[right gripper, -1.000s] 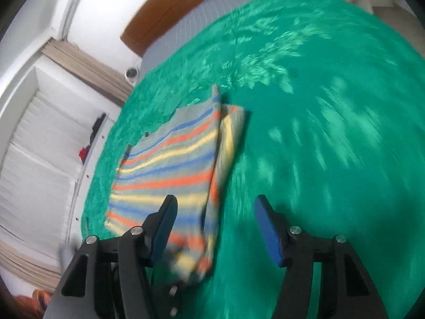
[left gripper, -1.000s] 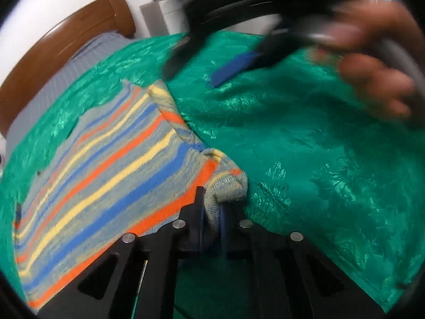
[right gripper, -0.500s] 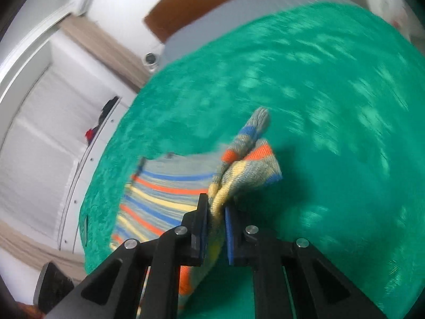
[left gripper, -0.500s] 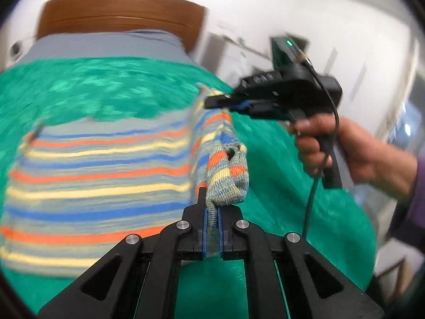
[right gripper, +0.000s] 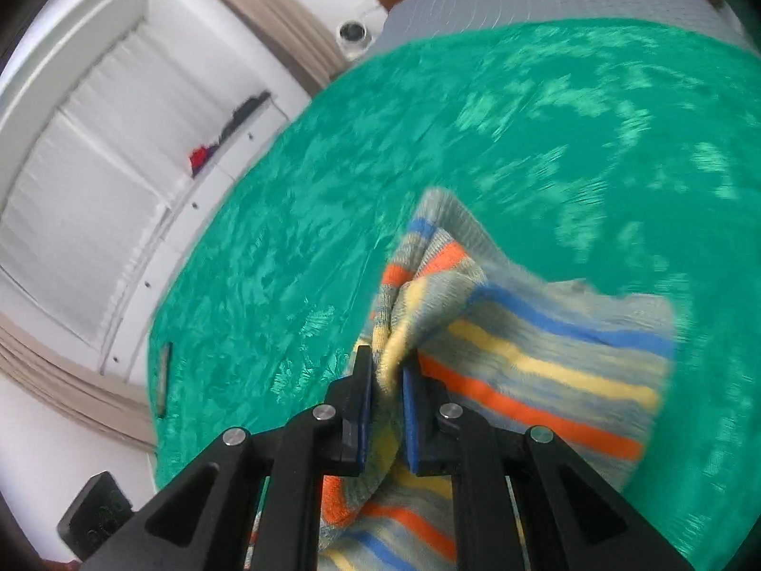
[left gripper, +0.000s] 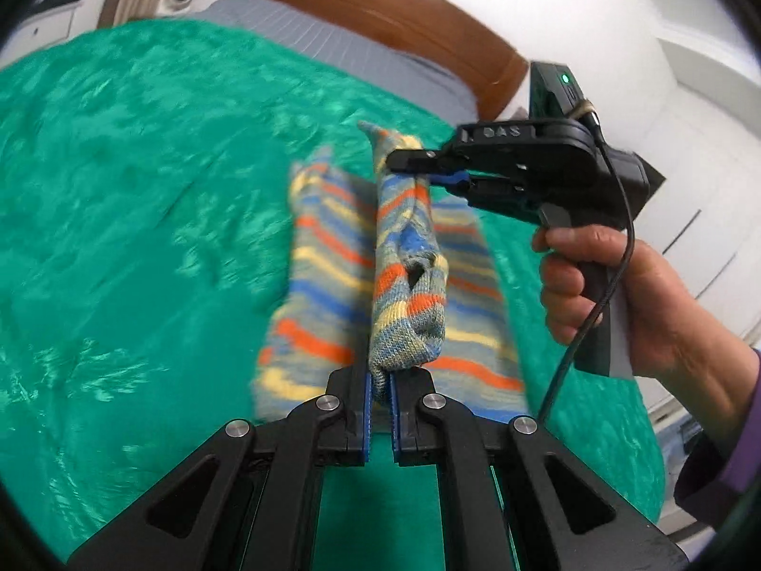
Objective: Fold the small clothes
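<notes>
Above the green bedspread (left gripper: 119, 200), a striped knit garment (left gripper: 409, 295) hung stretched between two grippers, the left gripper (left gripper: 379, 397) clamped on one end, the right gripper (right gripper: 386, 388) pinching the other, a hand (left gripper: 613, 295) holding it.

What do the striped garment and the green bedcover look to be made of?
Striped garment: knitted yarn, probably wool or acrylic; visible knit loops, matte and soft.
Green bedcover: a woven, satin-like fabric, apparently; glossy highlights on a leafy pattern.
</notes>
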`<state>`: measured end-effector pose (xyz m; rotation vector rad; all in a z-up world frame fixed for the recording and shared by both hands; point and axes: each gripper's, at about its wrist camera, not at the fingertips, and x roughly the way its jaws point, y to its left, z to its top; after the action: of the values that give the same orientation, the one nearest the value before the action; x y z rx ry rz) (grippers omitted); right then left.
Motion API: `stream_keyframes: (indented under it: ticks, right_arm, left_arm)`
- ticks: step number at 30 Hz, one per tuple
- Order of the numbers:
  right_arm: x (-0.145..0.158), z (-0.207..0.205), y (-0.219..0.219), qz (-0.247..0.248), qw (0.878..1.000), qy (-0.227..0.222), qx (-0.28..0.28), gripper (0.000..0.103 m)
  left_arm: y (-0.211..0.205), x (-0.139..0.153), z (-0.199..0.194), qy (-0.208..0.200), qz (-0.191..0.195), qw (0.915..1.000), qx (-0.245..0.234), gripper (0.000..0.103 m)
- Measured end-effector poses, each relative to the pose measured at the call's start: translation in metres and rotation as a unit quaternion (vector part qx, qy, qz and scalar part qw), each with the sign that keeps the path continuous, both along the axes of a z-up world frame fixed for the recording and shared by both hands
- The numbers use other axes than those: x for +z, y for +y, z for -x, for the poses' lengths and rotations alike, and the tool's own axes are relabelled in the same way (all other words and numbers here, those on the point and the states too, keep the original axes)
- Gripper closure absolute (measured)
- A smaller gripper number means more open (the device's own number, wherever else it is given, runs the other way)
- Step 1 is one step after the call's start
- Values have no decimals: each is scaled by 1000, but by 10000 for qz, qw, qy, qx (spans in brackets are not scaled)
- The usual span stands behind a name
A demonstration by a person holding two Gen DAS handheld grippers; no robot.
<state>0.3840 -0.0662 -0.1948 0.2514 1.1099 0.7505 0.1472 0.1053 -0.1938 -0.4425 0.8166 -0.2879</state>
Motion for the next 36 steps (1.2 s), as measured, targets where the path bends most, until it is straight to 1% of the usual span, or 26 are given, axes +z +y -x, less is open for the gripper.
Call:
stream_keyframes:
  ticks: [1,2,3,4,5,6,7,8,9,11,12,13,14,15,16,17,18,19,20,21,24,26,31,33,35,36]
  right_arm:
    - [-7,-1,11,73,10000,34,28,91]
    - [-13,-2,19,76,9999,110,39,86]
    - [-17,-2,20,-21,9998,174,29,85]
    - [-20,-2,22,-258,9993,279,15,85]
    - [-22,0,20,-552,9977,381,-20,82]
    - [-22,1,18,-787,9959,432,-50,80]
    - [-20,4,12,-968,9943,430,-77,80]
    - [-16,7,7,-1005,9941,385,-98,80]
    - [-12,11,2,-969,9947,316,-110,79]
    - [-2,21,-12,-824,9964,162,-107,79]
    - [5,27,-20,-691,9975,43,-109,79]
    - [12,38,-28,-513,9986,-137,-76,78]
    - [17,48,-34,-344,9990,-290,-31,74]
    - [20,61,-40,-121,9989,-456,10,68]
    - [23,77,-46,112,9979,-640,30,65]
    - [23,89,-50,279,9966,-771,34,58]
    - [21,108,-54,511,9944,-925,19,54]
    - [19,118,-62,630,9932,-983,-18,53]
    - [13,128,-64,737,9923,-991,-63,53]
    - [4,137,-67,784,9926,-922,-99,52]
    - [-29,151,-74,904,9941,-529,-269,52]
    - [-37,160,-75,968,9930,-555,-384,52]
    - [-22,178,-82,1078,9905,-580,-623,46]
    - [-14,191,-86,1157,9883,-695,-703,36]
    - [-6,208,-90,1238,9850,-876,-818,31]
    - [-2,218,-94,1279,9829,-970,-900,30]
  left_arm:
    - [1,-2,0,97,-37,9999,45,97]
    - [5,-6,2,223,-100,9996,146,92]
    - [10,-10,1,371,-155,9988,265,85]
    - [14,-12,1,434,-128,9985,312,82]
    - [17,-13,4,443,-30,9986,301,80]
    - [17,-11,7,437,-37,9986,291,73]
    - [17,-8,10,415,-172,9985,305,66]
    - [18,-6,11,392,-264,9983,333,49]
    - [19,-2,12,302,-327,9983,366,36]
    - [21,4,13,104,-239,9989,391,29]
    - [21,6,13,72,-209,9990,379,26]
    - [23,4,6,70,-212,9991,364,25]
    - [21,3,-1,96,-266,9990,337,24]
    - [17,2,-8,150,-391,9986,313,24]
    - [15,0,-13,193,-511,9980,309,24]
    - [12,-4,-20,288,-707,9966,313,24]
    - [9,-12,-27,448,-943,9940,331,24]
    - [8,-14,-23,527,-1046,9926,333,24]
    - [9,-18,-18,605,-1163,9909,322,24]
    - [9,-22,-17,597,-1239,9901,285,24]
    - [9,-15,2,534,-1412,9883,200,23]
    - [12,-11,9,558,-1443,9878,163,23]
    - [28,-3,25,628,-1469,9870,177,17]
    - [35,1,33,630,-1586,9851,213,16]
    - [39,6,41,601,-1655,9841,232,14]
    - [41,9,46,567,-1703,9835,240,13]
